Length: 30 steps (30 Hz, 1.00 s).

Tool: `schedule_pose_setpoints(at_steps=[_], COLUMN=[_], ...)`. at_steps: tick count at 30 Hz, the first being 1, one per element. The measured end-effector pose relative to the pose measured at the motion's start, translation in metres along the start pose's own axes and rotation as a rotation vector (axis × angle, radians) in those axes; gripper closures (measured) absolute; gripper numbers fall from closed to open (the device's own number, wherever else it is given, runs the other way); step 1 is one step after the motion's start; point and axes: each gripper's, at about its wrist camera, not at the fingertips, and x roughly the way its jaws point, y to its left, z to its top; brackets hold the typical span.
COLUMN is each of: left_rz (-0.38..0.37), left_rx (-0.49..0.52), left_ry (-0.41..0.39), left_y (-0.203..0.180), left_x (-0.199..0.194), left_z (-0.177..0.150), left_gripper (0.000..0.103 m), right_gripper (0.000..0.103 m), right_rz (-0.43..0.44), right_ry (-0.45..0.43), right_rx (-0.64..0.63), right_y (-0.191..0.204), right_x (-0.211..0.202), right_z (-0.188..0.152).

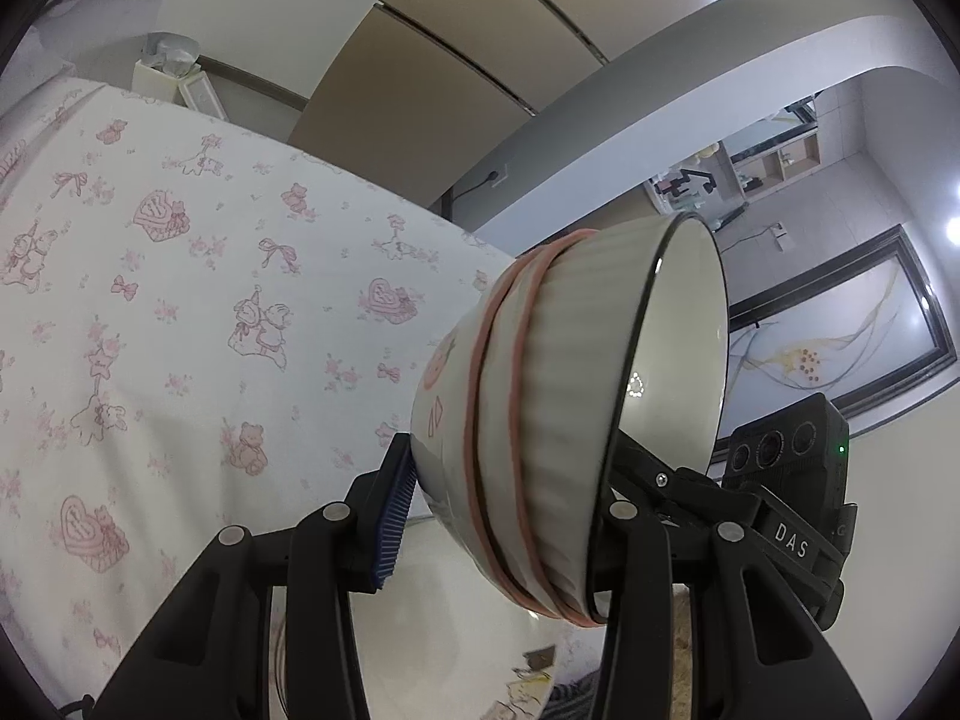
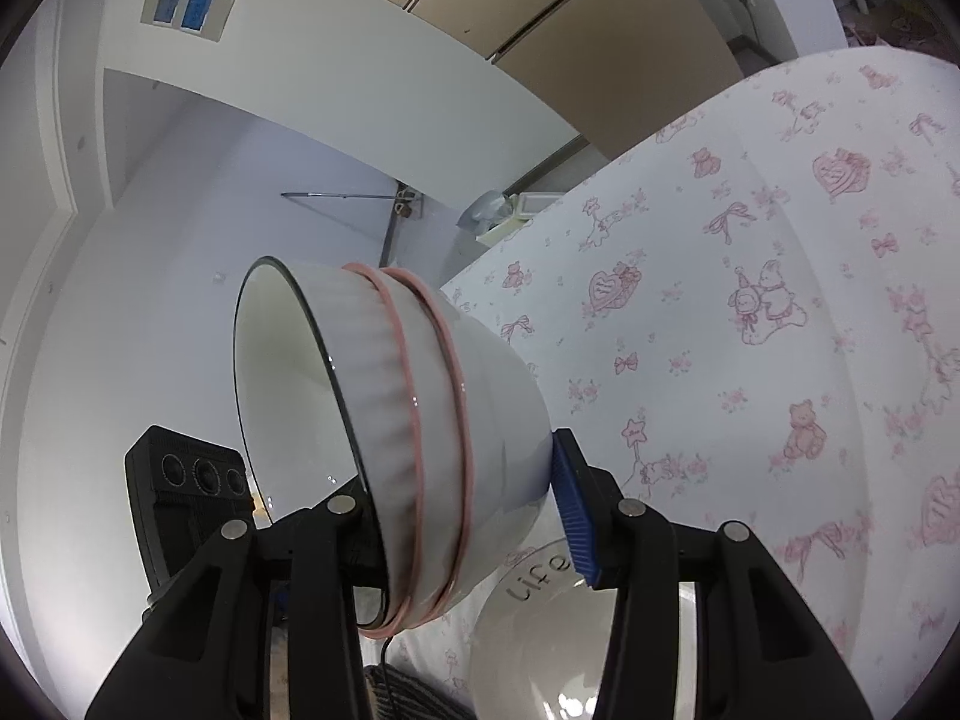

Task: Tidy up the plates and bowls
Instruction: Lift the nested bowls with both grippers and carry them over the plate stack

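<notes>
In the left wrist view a white ribbed bowl (image 1: 558, 420) with pink bands and a dark rim is tipped on its side, mouth to the right. My left gripper (image 1: 504, 510) is shut on it, with the blue pad (image 1: 393, 516) against its outer wall and the other finger inside the rim. In the right wrist view a matching bowl (image 2: 414, 420) lies tipped with its mouth to the left. My right gripper (image 2: 462, 516) is shut on it the same way, blue pad (image 2: 573, 516) outside. Both bowls hang above the table.
A white cloth with pink bears and hearts (image 1: 180, 300) covers the table (image 2: 780, 300). A white dish (image 1: 456, 618) lies under the left gripper. A white dish lettered "Life" (image 2: 540, 630) lies under the right. The other gripper's camera box (image 1: 792, 450) (image 2: 186, 480) shows beside each bowl.
</notes>
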Motion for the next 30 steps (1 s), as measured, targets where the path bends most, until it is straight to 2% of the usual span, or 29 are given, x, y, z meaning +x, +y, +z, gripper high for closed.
schedule_pose_setpoints(at_steps=[7,13,23,30], left_rz=[-0.007,-0.019,-0.048,-0.019], left_rx=[0.055,0.075,0.077,0.085], left_ry=[-0.021,-0.034,-0.006,0.001], left_y=[-0.036,-0.05,-0.056,-0.053], left_x=[-0.036,-0.059,-0.073,-0.075], left_z=[-0.01,-0.033,-0.078,-0.105], left_gripper=[0.058,0.058,0.058,0.058], right_gripper=[0.059,0.059,0.059,0.059], right_rz=[0.005,0.013,0.006,0.012], right_ry=[-0.03,-0.051,-0.063,-0.06], right_rx=[-0.04,-0.056,-0.055,-0.036], right_y=[0.029,0.042,0.039,0.028], right_x=[-0.033,-0.056,-0.083,-0.088], right_z=[-0.015,-0.037,-0.078,-0.104])
